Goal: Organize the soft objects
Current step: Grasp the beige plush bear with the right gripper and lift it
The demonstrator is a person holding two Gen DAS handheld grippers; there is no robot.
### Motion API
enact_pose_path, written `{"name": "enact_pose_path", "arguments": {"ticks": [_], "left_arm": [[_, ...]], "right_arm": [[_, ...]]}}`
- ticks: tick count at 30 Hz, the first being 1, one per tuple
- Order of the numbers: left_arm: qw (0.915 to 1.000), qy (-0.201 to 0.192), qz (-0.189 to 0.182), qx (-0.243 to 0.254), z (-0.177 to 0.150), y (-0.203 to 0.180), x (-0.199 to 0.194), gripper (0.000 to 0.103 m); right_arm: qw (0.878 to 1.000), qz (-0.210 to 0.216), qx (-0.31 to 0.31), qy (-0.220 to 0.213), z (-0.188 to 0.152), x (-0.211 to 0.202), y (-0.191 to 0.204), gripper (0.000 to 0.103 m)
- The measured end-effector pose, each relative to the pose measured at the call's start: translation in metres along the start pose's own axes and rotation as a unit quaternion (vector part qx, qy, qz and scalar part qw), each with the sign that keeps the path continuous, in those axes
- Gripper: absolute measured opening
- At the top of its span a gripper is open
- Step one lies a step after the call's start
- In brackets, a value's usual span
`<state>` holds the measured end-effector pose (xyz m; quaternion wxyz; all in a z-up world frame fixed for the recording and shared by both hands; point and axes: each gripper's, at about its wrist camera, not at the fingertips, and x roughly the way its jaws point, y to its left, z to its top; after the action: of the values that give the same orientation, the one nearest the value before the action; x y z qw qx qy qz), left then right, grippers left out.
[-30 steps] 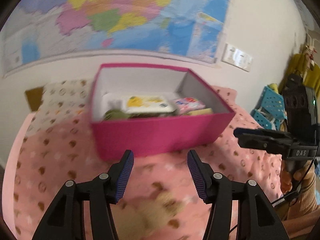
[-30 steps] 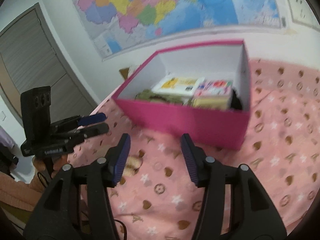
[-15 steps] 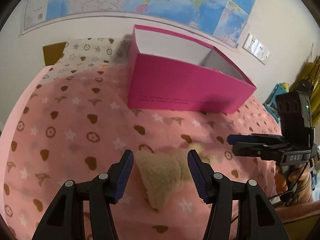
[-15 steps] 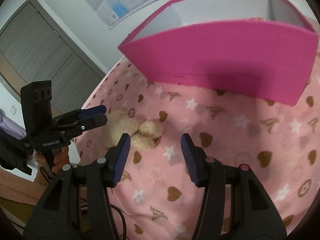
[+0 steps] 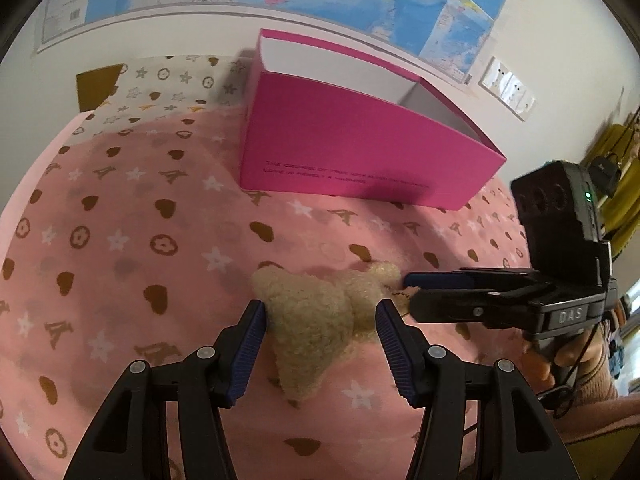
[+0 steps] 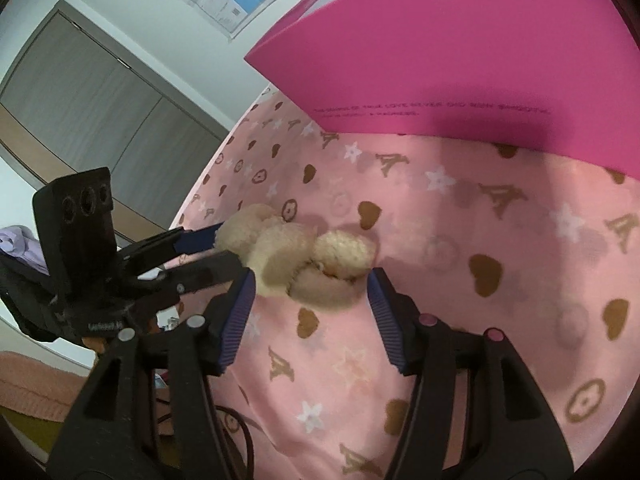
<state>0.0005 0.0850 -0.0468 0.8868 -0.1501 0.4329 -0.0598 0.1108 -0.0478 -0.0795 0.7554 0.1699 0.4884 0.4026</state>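
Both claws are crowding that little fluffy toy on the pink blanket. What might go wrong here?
1. The left claw and right claw, its jaws opening, both straddle the beige plush toy, so they may bump or tug it apart.
2. A closing pad might pinch the pink blanket too.

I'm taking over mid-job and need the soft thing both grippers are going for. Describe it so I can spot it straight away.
Find the big pink box standing on the pink blanket printed with hearts and stars. In front of it, on the blanket, lies a small cream plush toy with curly fleece, between the fingers of the left gripper. It is the only fuzzy, pale lump there; everything else is flat print or hard black plastic.
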Motion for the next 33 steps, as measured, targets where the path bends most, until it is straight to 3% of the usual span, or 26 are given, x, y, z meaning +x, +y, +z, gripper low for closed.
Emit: {"name": "enact_pose_path", "arguments": {"ticks": [9,15,22,25,30,33], "left_arm": [[0.9998,0.002,-0.018,0.002,-0.002,-0.006,0.003,0.056],[0.9997,0.0,-0.025,0.004,0.0,-0.006,0.003,0.056],[0.9995,0.007,-0.03,0.011,-0.002,-0.008,0.005,0.055],[0.9994,0.013,-0.031,0.004,-0.002,-0.004,0.006,0.055],[0.9991,0.019,-0.037,0.002,-0.004,0.001,0.007,0.055],[0.9989,0.02,-0.041,0.009,-0.005,-0.002,0.007,0.047]], "right_arm": [[1.0,-0.004,-0.003,-0.005,-0.003,-0.006,-0.003,0.051],[1.0,-0.013,-0.003,-0.013,-0.006,-0.012,-0.008,0.031],[1.0,0.001,0.015,-0.014,-0.007,-0.016,-0.015,0.033],[1.0,0.005,0.023,-0.012,-0.006,-0.013,-0.018,0.044],[1.0,0.014,0.02,-0.011,0.0,-0.007,-0.014,0.052],[1.0,0.018,0.015,-0.008,0.003,-0.002,-0.011,0.052]]}}
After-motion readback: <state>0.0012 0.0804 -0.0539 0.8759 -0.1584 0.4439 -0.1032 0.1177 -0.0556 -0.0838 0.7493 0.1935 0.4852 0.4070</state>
